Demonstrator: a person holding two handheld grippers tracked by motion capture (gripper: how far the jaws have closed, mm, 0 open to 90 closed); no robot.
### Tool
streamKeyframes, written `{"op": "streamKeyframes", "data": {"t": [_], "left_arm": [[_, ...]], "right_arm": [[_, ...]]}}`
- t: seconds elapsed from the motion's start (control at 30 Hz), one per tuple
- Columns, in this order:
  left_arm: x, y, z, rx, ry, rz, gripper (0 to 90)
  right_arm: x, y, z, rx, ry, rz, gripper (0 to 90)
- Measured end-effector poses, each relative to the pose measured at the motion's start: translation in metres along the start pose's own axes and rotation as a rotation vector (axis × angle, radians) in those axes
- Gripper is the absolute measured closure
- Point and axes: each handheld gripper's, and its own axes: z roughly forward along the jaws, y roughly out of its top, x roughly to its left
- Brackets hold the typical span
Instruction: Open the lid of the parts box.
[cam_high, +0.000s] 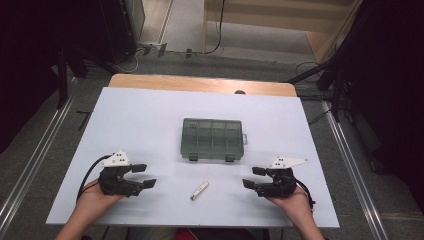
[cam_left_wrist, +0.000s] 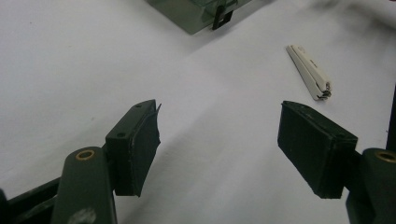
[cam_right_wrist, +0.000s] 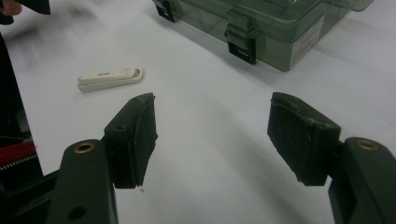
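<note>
White table (cam_high: 150, 115), wooden strip along its far edge. Mid-table sits a smoky green plastic box (cam_high: 212, 139) — lid shut, two dark latches on the near side, compartments faintly visible through the lid. Left gripper (cam_high: 143, 175) low over the near left of the table, jaws wide apart, nothing between them. Right gripper (cam_high: 253, 177) at the near right, jaws likewise wide and empty. Between the two, near the front edge — a small white nail clipper (cam_high: 199, 190) lying flat, untouched, just short of the box.
</note>
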Motion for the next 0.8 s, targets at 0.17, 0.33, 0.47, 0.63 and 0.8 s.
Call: {"op": "streamKeyframes", "data": {"t": [0.17, 0.33, 0.47, 0.63, 0.8], "left_arm": [[0.0002, -0.0002, 0.0016, 0.007, 0.002, -0.004, 29.1], [-0.0008, -0.0010, 0.0015, 0.001, 0.001, 0.004, 29.1], [-0.0010, -0.0007, -0.0001, -0.017, -0.019, -0.023, 29.1], [-0.0014, -0.0006, 0.0006, -0.009, -0.016, -0.021, 29.1], [-0.0007, -0.0009, 0.0003, -0.009, -0.015, -0.023, 29.1]], "right_arm": [[-0.0006, -0.0012, -0.0006, 0.003, 0.007, -0.015, 34.4], [0.0003, 0.0001, -0.0011, -0.001, 0.007, -0.009, 32.7], [0.0003, 0.0002, -0.0003, 0.001, 0.009, -0.018, 32.1], [0.0002, 0.0004, -0.0007, -0.005, 0.014, -0.001, 31.6], [0.0004, 0.0012, -0.0010, -0.001, 0.014, 0.003, 31.7]]}}
